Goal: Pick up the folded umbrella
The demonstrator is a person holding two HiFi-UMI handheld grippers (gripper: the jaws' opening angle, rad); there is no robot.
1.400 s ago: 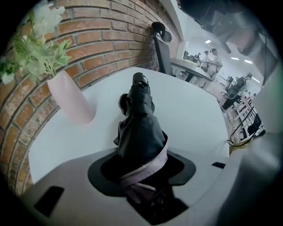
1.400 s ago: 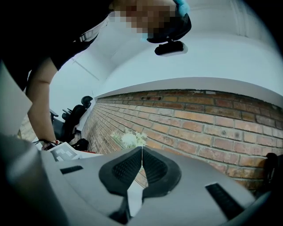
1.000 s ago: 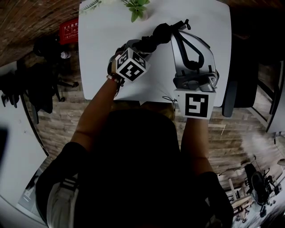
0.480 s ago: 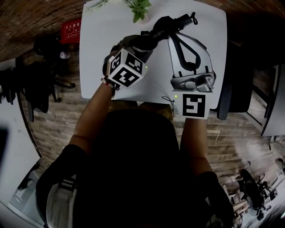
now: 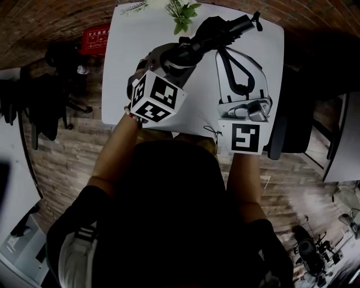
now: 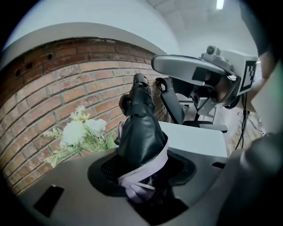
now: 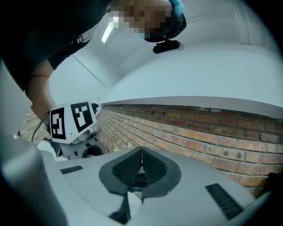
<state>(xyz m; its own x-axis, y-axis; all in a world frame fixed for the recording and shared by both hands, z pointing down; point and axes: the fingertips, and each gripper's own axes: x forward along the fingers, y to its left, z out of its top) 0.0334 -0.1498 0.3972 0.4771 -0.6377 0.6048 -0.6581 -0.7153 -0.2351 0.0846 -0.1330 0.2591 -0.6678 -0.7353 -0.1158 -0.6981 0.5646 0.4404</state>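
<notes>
The folded umbrella (image 5: 216, 31) is black with a pale lilac strap, and it hangs in the air over the white table (image 5: 126, 67), slanting up to the right. My left gripper (image 5: 179, 56) is shut on its lower end. In the left gripper view the umbrella (image 6: 139, 132) stands up between the jaws of the left gripper (image 6: 141, 178), its handle end pointing at the brick wall. My right gripper (image 5: 232, 52) hovers just right of the umbrella without touching it. In its own view the right gripper (image 7: 141, 156) has its pads pressed together with nothing between them.
A green plant with white flowers (image 5: 181, 11) sits at the table's far edge, close to the umbrella's tip. A red box (image 5: 95, 38) lies on the floor to the left. A dark office chair (image 6: 174, 103) stands beside the table on the right. A brick wall rises behind.
My left gripper has risen toward the camera with the umbrella, which now stands higher above the table and reaches further right. The right gripper has hardly shifted.
</notes>
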